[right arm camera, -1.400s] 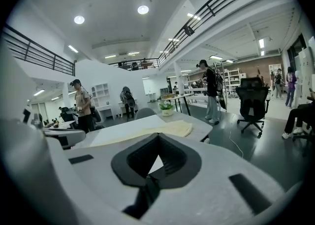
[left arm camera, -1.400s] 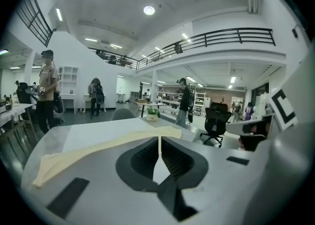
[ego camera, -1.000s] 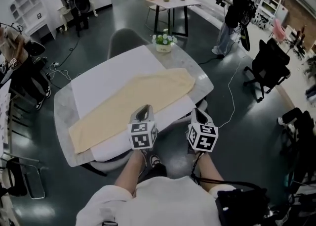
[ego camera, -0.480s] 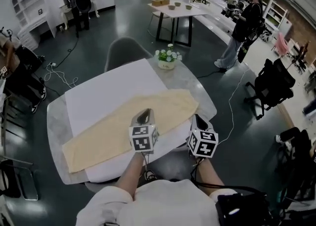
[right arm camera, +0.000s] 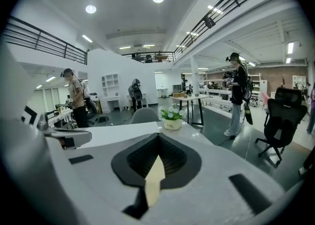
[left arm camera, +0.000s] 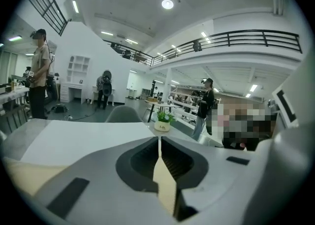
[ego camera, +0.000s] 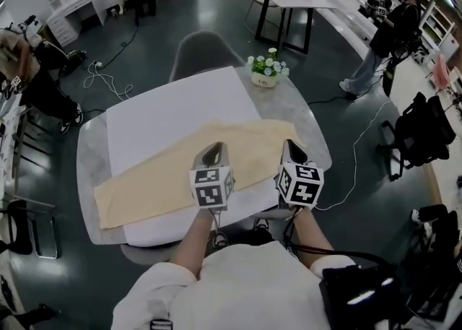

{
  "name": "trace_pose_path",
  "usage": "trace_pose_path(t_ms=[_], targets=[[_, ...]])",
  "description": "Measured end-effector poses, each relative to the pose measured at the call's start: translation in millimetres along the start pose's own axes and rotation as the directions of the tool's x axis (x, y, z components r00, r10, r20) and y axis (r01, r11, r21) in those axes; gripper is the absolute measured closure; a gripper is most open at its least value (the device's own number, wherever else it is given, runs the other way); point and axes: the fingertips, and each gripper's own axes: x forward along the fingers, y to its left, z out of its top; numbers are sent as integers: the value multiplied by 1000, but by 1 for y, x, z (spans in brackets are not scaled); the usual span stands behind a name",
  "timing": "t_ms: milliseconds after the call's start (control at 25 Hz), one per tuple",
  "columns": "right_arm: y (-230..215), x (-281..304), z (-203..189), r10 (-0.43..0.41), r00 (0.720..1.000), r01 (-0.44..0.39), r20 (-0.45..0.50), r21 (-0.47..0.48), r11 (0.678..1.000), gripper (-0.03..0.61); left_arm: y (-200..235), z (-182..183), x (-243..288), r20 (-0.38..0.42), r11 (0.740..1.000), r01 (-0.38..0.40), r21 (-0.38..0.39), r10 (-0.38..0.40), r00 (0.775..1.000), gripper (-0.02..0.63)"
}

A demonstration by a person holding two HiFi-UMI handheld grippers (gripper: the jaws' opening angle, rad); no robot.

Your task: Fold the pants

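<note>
The pale yellow cloth pants [ego camera: 162, 180] lie flat and slantwise on the white sheet [ego camera: 166, 105] covering the rounded grey marble table [ego camera: 88, 155]. One end sits near the rim at 8 o'clock, the other toward 3 o'clock. The left gripper [ego camera: 211, 152] hovers over their middle, jaws pressed together on nothing. The right gripper [ego camera: 290, 149], near 4 o'clock, is likewise closed and empty. My worry is that closed tips coming down would only shove and ruck the fabric. A careless pull might drag the 8 o'clock end off the table.
</note>
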Motion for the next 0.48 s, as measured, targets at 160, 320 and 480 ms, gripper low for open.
trace_pose_path(t_ms=[160,320,480], targets=[[-14,4,7,6,1000,-6,0,-19,1000,586,-13,8,9,12,1000,-4,-7,4,1000,592],[-45,3,1,-36,999,36,-14,-8,999,586,-39,5,27,-5,999,36,0,-36,999,592],[-94,-12,-13,-116,993,117,-38,30,993,586,-79,-10,47,-63,994,106,22,-104,993,592]])
